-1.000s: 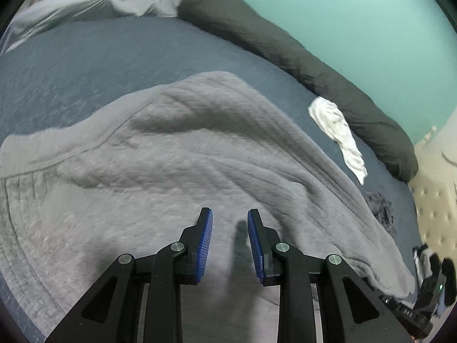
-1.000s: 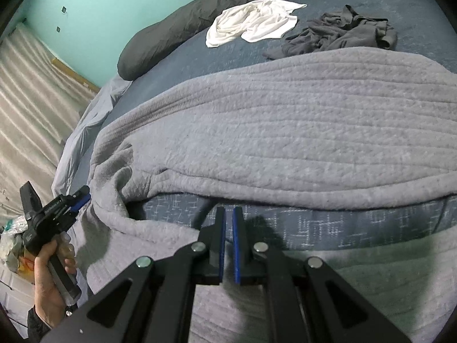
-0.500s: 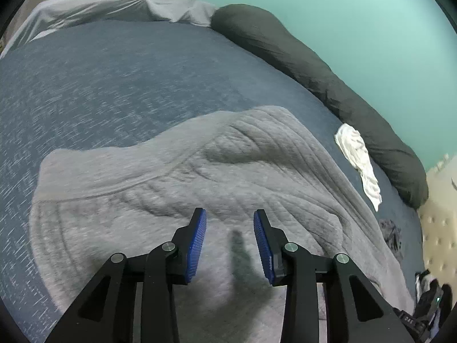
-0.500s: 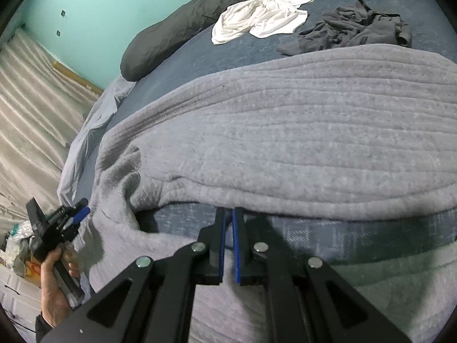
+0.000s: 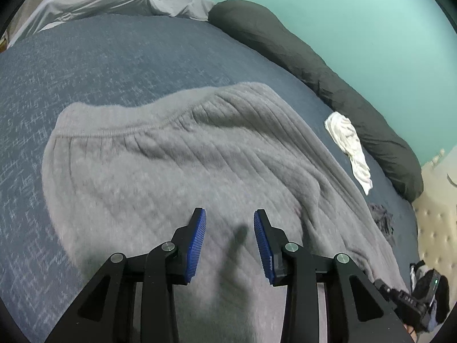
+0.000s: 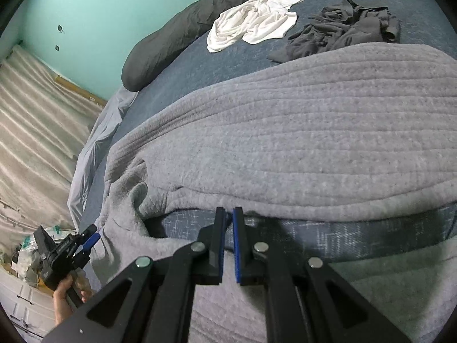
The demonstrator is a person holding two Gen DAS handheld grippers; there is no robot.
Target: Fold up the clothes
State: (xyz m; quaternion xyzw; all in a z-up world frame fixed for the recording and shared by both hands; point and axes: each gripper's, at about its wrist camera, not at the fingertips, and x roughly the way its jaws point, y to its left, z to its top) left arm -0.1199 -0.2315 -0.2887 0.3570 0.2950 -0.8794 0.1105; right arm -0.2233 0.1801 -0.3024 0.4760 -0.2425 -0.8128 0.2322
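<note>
Left wrist view: left gripper (image 5: 230,214) pulled back from the grey knit garment (image 5: 200,157) compared with a second ago. Fingers wider apart than before, now part open, nothing between them, only a shadow on the cloth below. More blue bedcover (image 5: 100,57) showing at left and top. Ribbed band edge of the garment now fully in frame, lying flat. Reads as a release: this end laid down, left side free for the next grab. Further right, white garment (image 5: 348,148) crumpled beside the dark bolster (image 5: 314,65), both well apart from the gripper.

Right wrist view: at far left, a hand (image 6: 65,294) holding the left tool off the bed edge, clear of the cloth. Centre, right gripper (image 6: 228,214) with fingers closed to a thin slit, no cloth seen between them, tips over a strip of bedcover between two grey layers. Hardly shifted from a second ago. Grey garment spread across the bed, far half doubled over, so probably one fold in. Top right, dark grey garment (image 6: 348,28) still crumpled, unfolded.

Containers: no basket or bin in view; white drawers (image 6: 22,308) at lower left shut, contents hidden.
</note>
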